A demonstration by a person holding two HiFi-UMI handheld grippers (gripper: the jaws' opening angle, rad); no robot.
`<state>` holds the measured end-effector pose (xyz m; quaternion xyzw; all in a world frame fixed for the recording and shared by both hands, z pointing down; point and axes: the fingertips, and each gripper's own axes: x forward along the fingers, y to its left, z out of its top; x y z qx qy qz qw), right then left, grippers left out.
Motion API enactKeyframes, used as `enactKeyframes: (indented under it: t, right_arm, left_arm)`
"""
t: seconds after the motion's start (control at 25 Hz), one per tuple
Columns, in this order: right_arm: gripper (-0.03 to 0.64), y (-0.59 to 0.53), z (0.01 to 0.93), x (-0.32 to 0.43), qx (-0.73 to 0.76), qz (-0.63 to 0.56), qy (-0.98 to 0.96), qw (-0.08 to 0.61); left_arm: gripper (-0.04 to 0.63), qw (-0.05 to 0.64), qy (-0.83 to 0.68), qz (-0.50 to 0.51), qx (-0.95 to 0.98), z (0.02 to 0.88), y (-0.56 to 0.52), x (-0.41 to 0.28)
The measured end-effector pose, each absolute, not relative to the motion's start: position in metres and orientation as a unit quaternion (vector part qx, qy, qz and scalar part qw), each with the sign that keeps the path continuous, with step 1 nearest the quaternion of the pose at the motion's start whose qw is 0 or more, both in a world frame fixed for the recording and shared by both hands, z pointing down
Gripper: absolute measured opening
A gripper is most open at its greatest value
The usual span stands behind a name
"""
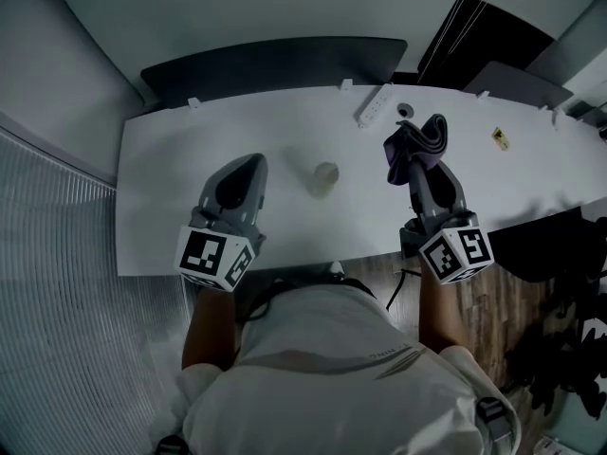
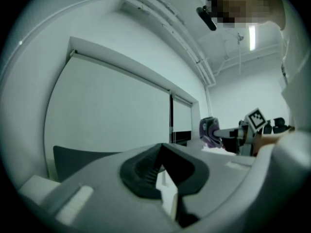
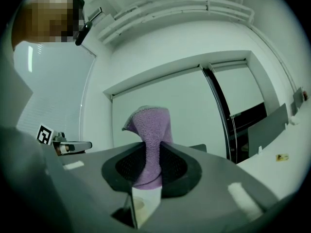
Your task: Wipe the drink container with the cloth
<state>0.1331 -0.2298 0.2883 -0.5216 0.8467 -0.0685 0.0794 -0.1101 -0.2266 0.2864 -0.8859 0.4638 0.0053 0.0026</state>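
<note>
Both grippers hover over the white table point(image 1: 161, 188), purple cloth point(image 1: 420, 141) in the right, drink container point(image 1: 324, 177) waiting between them.

Both forearms reach out past the table's near edge, and each gripper points level toward the far wall. The left gripper point(image 1: 250, 165) has its jaws pressed together on nothing, so by my reading it's not set to steady anything yet. The right gripper point(image 1: 418, 162) is clamped on the cloth's lower end, and the bunched fabric stands free above the pads, ready for wiping. The small, pale drink container stands upright on the table between the two, touched by neither.
</note>
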Motion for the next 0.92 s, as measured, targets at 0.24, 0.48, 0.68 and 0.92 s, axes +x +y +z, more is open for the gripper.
enactKeyframes:
  t: [0.24, 0.48, 0.68, 0.92]
  right_arm:
    - [0.081, -0.225, 0.283, 0.130, -0.525, -0.060, 0.846, 0.076]
    - [0.081, -0.224, 0.281, 0.123, -0.515, -0.059, 0.852, 0.079]
    - [0.081, -0.221, 0.279, 0.120, -0.510, -0.064, 0.854, 0.075]
    - [0.081, -0.214, 0.279, 0.126, -0.512, -0.066, 0.853, 0.074]
  left_arm:
    - [0.003, 0.013, 0.453, 0.015, -0.891, 0.275, -0.217, -0.107]
    - [0.003, 0.027, 0.447, 0.017, -0.894, 0.263, -0.217, -0.105]
    - [0.003, 0.028, 0.449, 0.015, -0.893, 0.262, -0.213, -0.104]
    - [0.003, 0.027, 0.445, 0.013, -0.895, 0.263, -0.206, -0.097]
